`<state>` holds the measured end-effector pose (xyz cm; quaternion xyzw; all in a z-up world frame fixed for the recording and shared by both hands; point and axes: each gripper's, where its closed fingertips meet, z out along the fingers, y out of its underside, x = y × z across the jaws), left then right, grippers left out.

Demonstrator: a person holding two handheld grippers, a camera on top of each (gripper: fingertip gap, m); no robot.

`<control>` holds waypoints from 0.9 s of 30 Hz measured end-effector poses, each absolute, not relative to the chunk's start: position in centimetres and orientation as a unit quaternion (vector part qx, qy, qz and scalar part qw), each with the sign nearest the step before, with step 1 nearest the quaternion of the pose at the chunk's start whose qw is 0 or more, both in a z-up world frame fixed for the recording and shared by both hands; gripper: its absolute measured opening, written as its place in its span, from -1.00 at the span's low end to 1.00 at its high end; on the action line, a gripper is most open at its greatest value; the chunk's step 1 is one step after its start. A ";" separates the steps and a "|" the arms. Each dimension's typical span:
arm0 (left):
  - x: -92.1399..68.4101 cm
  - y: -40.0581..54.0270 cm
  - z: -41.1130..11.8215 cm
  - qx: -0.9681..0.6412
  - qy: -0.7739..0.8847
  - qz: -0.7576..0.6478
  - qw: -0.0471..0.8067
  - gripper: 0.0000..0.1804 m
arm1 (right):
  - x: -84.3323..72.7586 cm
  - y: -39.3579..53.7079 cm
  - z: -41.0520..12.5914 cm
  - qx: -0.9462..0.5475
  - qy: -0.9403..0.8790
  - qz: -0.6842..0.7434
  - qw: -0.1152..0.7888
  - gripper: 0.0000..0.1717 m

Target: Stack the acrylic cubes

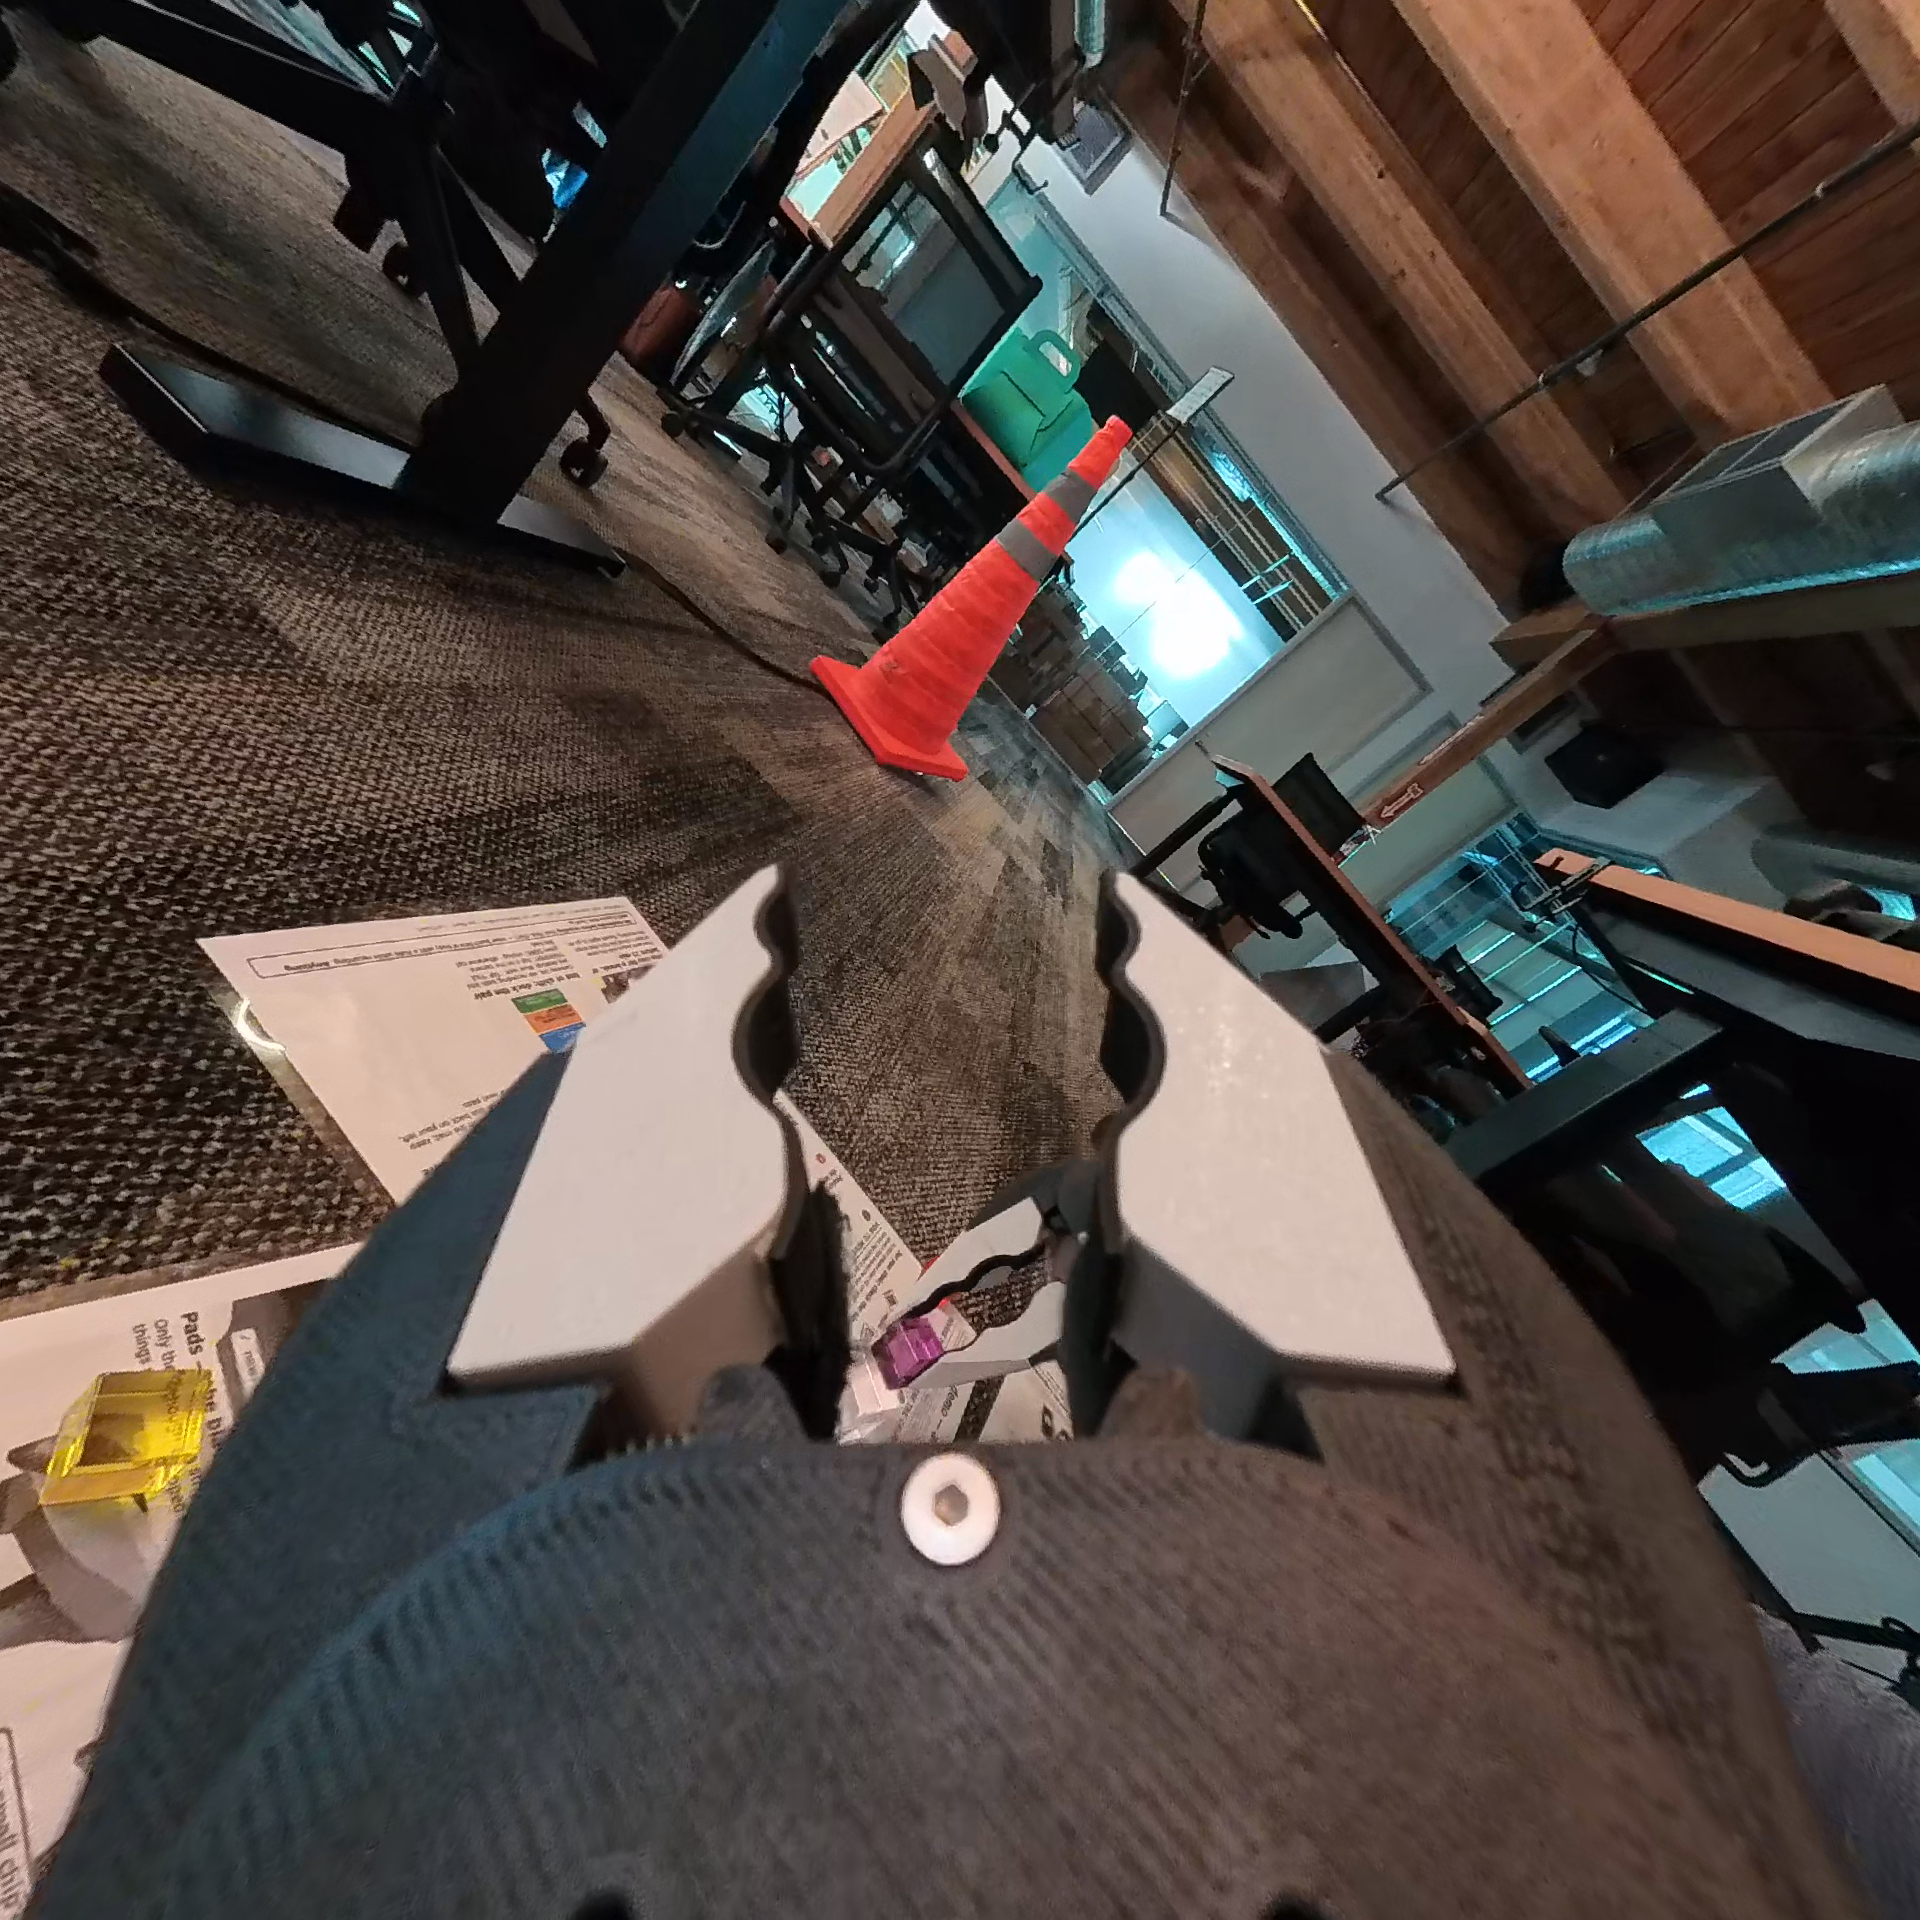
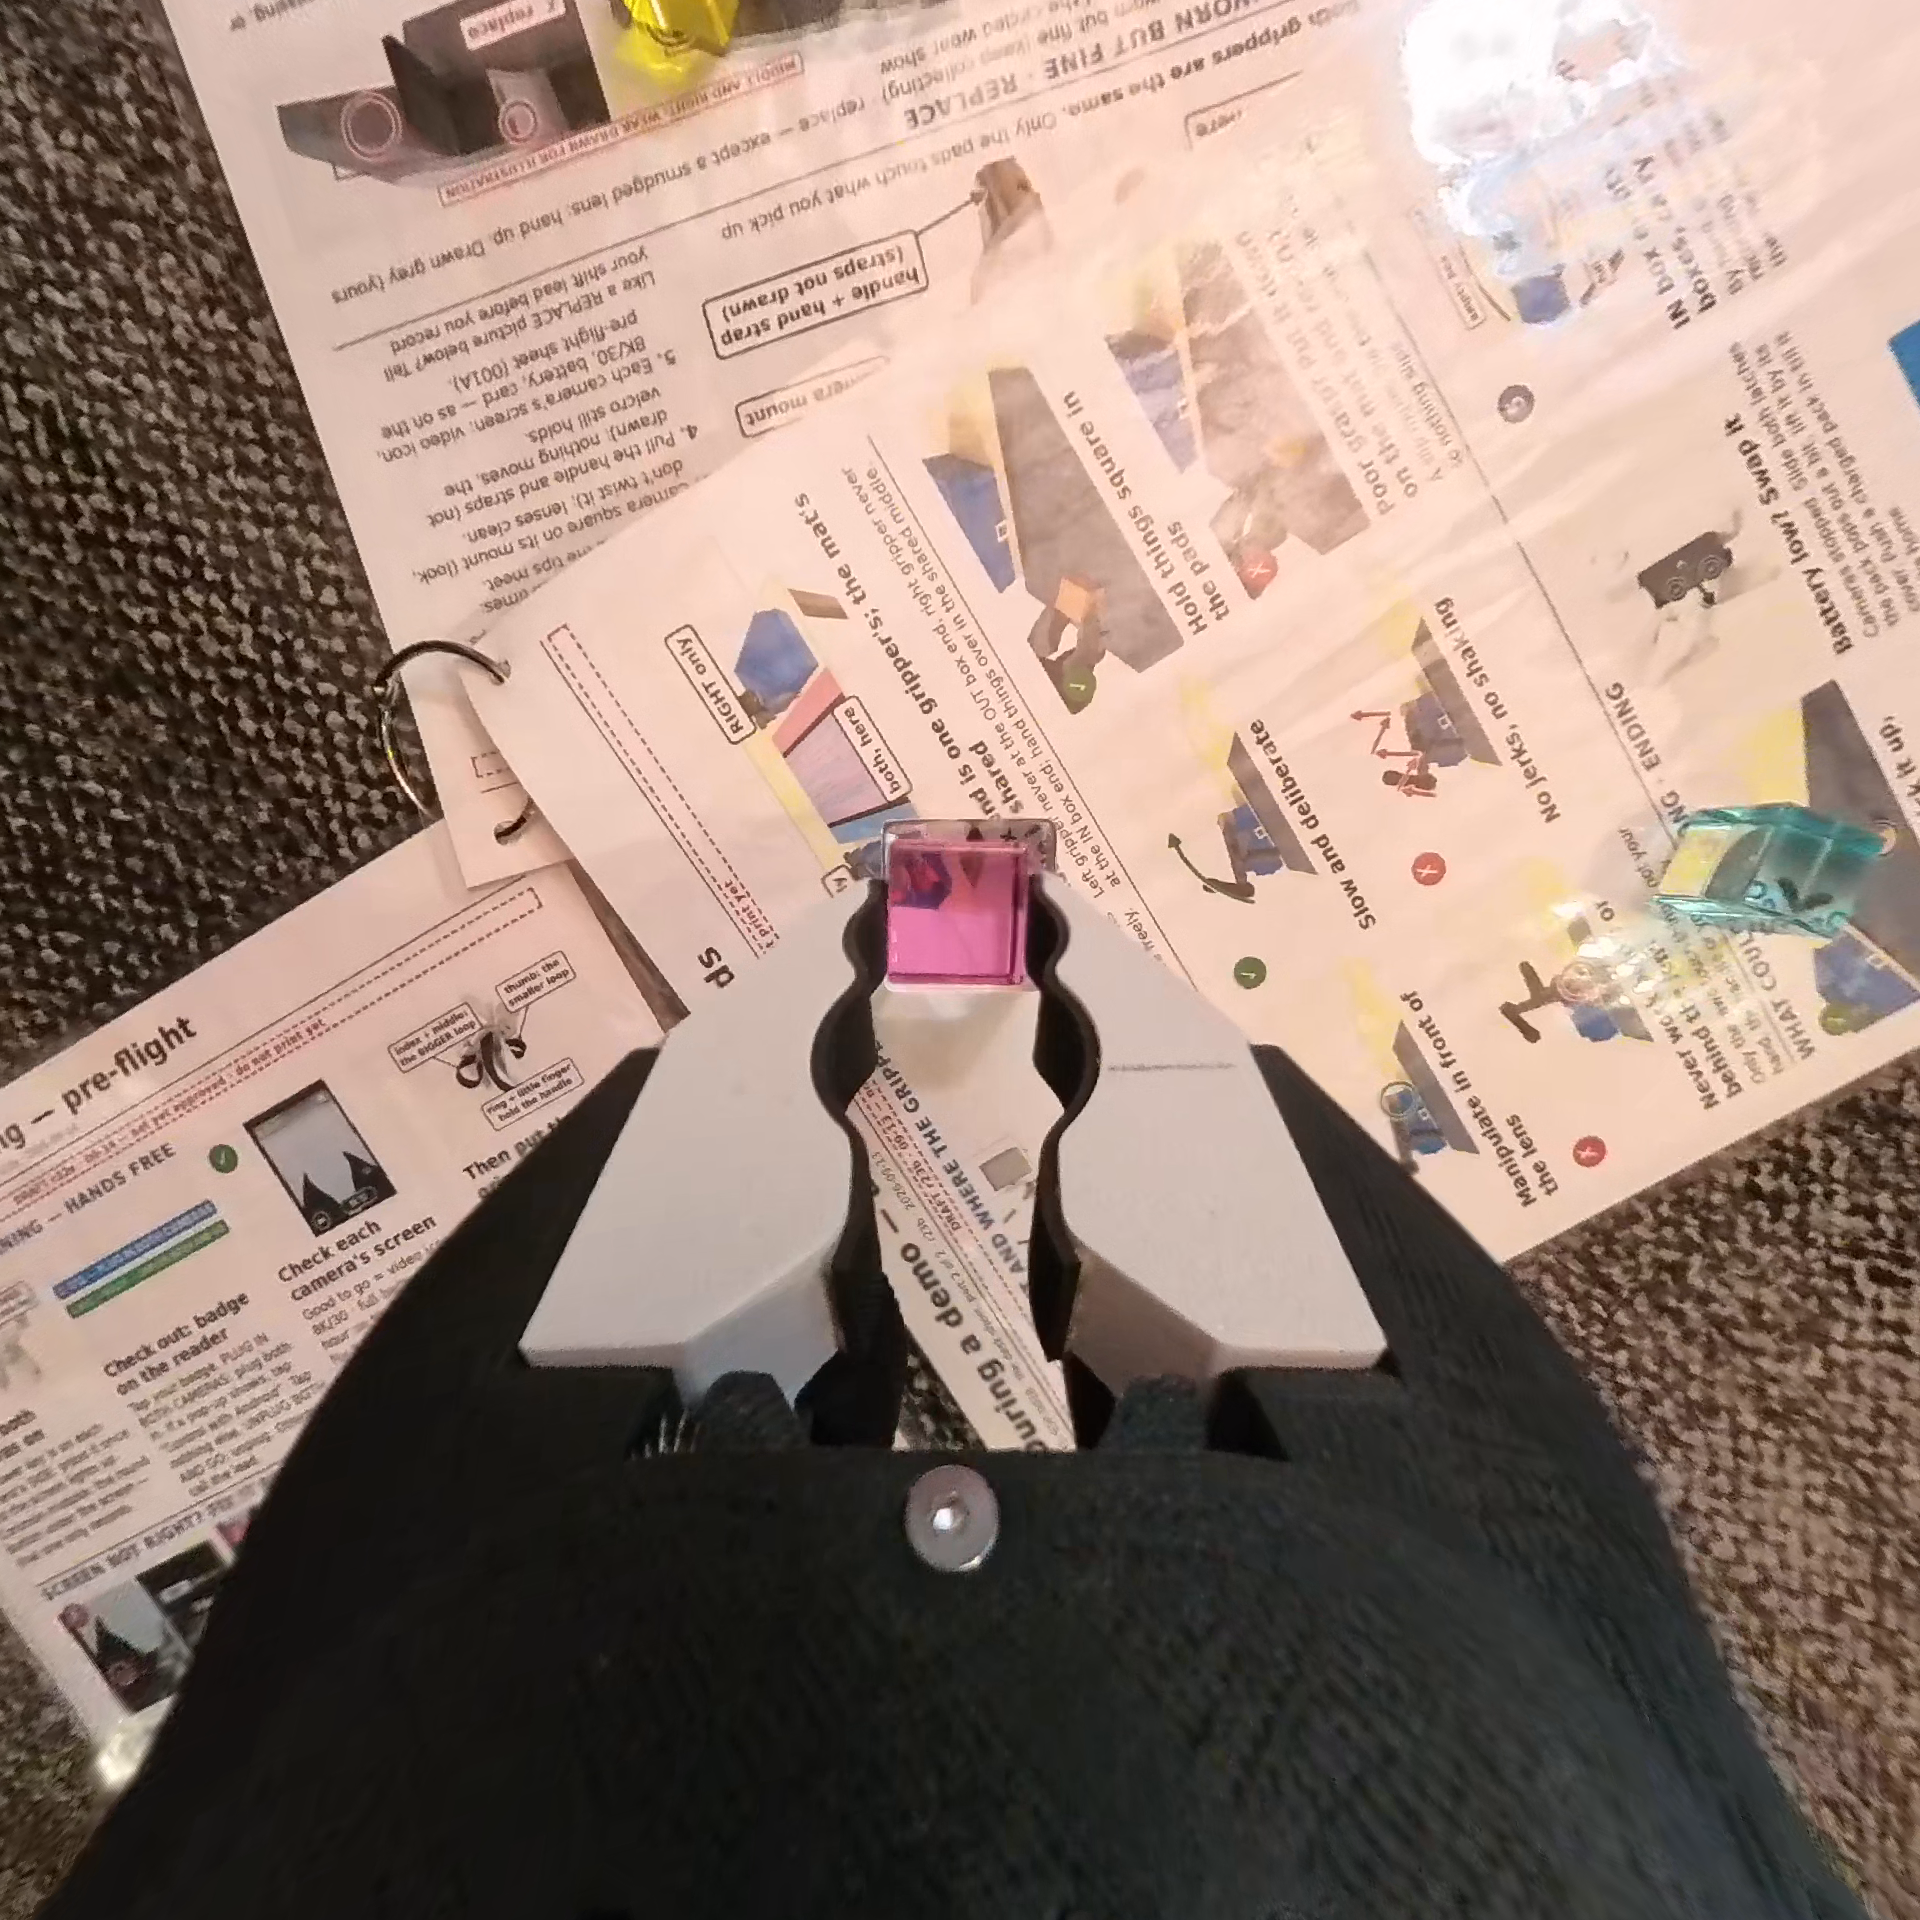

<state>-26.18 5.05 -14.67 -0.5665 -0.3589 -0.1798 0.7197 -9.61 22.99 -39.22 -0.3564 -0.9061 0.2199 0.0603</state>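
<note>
My right gripper (image 2: 961,935) has its jaws clenched on a small pink see-through cube (image 2: 954,914), gripped at the very tips, both pads pressed on its side faces. The cube is square all round, so no long axis; one flat face looks straight back at my camera, and a clear rim shows along its far edge. It hangs over a spread of printed instruction sheets (image 2: 1195,582) lying on the carpet floor (image 2: 156,416), above the middle of the sheet that lies slantwise.

My left gripper (image 1: 945,935) has its jaws released, wide apart, with only carpet between them. It is tilted and looks along the floor toward an orange traffic cone (image 1: 956,623). In that view the right gripper with the pink cube shows low down, between my left fingers.

A yellow see-through cube (image 1: 120,1439) sits on a sheet near the left edge of the left view; it shows partly at the top edge of the right view too. A pale blue clear piece (image 2: 1756,878) rests on the sheets near their right edge. A metal binder ring (image 2: 400,717) holds the sheets at their left corner. The sheets carry black headings, small photos and red and green marks; the writing lies upside down or sideways to me.
</note>
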 end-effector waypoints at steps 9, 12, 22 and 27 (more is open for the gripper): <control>-26.0 5.4 -14.9 -0.571 -0.357 -0.183 0.717 -0.38 | -9.6 23.0 -40.0 -0.358 -0.906 0.219 0.045 -0.71; -26.0 5.4 -14.9 -0.570 -0.357 -0.184 0.716 -0.38 | -9.5 23.1 -40.3 -0.359 -0.907 0.215 0.043 -0.71; -25.8 5.6 -14.9 -0.571 -0.355 -0.189 0.715 -0.38 | -9.6 23.2 -40.4 -0.358 -0.907 0.214 0.048 -0.71; -25.7 5.6 -14.8 -0.569 -0.353 -0.192 0.717 -0.38 | -9.6 23.3 -40.4 -0.363 -0.906 0.212 0.042 -0.71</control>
